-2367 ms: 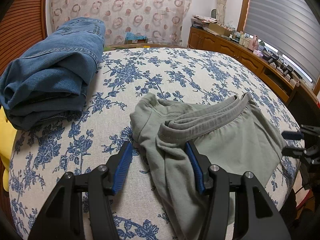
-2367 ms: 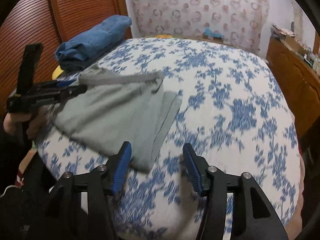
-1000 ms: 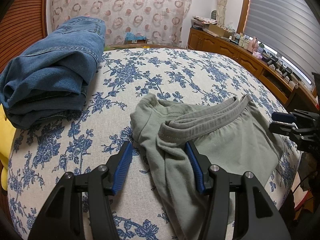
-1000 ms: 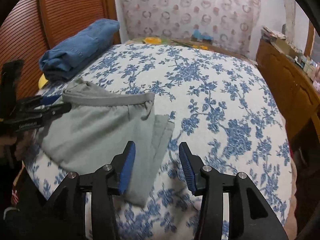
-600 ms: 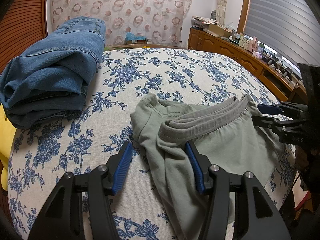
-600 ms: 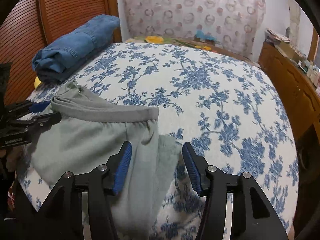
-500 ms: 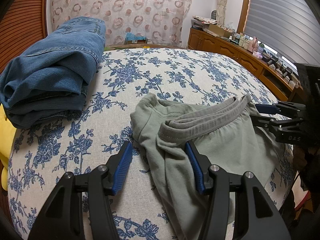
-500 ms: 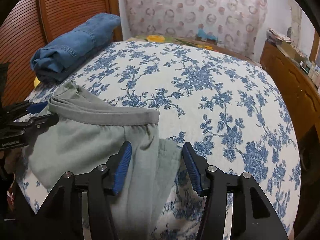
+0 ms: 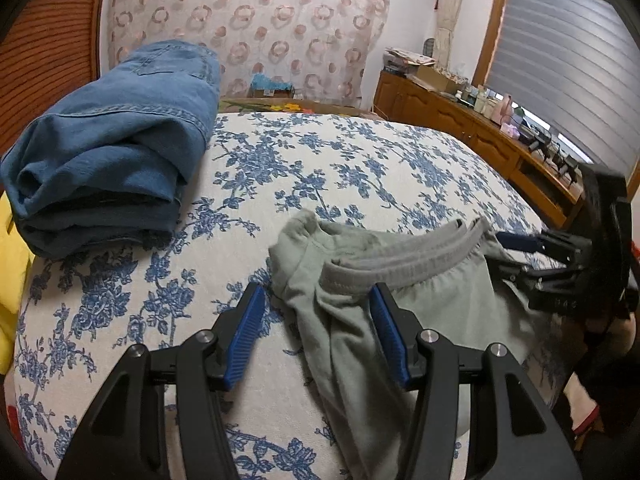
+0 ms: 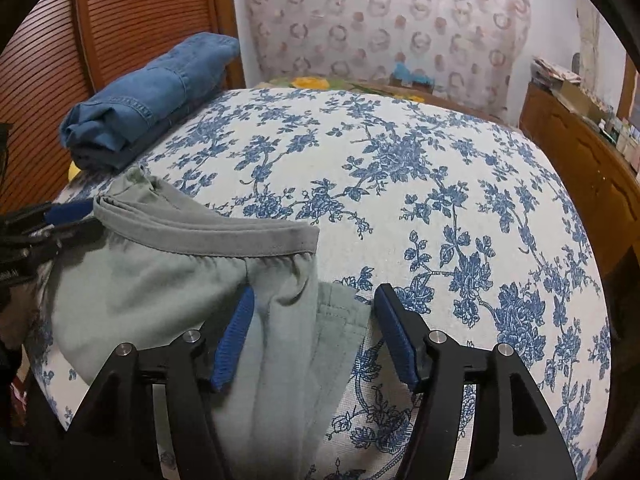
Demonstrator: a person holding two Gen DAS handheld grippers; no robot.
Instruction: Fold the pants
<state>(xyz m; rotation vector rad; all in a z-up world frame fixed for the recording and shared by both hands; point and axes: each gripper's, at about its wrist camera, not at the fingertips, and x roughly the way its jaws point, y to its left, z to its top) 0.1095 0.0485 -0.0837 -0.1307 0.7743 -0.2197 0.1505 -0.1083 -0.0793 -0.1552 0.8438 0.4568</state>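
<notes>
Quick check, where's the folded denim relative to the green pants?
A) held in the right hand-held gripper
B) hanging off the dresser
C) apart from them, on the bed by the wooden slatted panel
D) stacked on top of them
C: the folded denim lies on the floral bed next to the slatted panel, with bare cover between it and the green pants.

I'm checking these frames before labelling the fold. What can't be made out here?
- Green pants legs: cut off by the bottom edge, both views.
- Right hand-held gripper contact with the waistband: unclear in left view, fabric hides the lower finger.
- Yellow item under the jeans: cropped, unidentifiable.
</notes>
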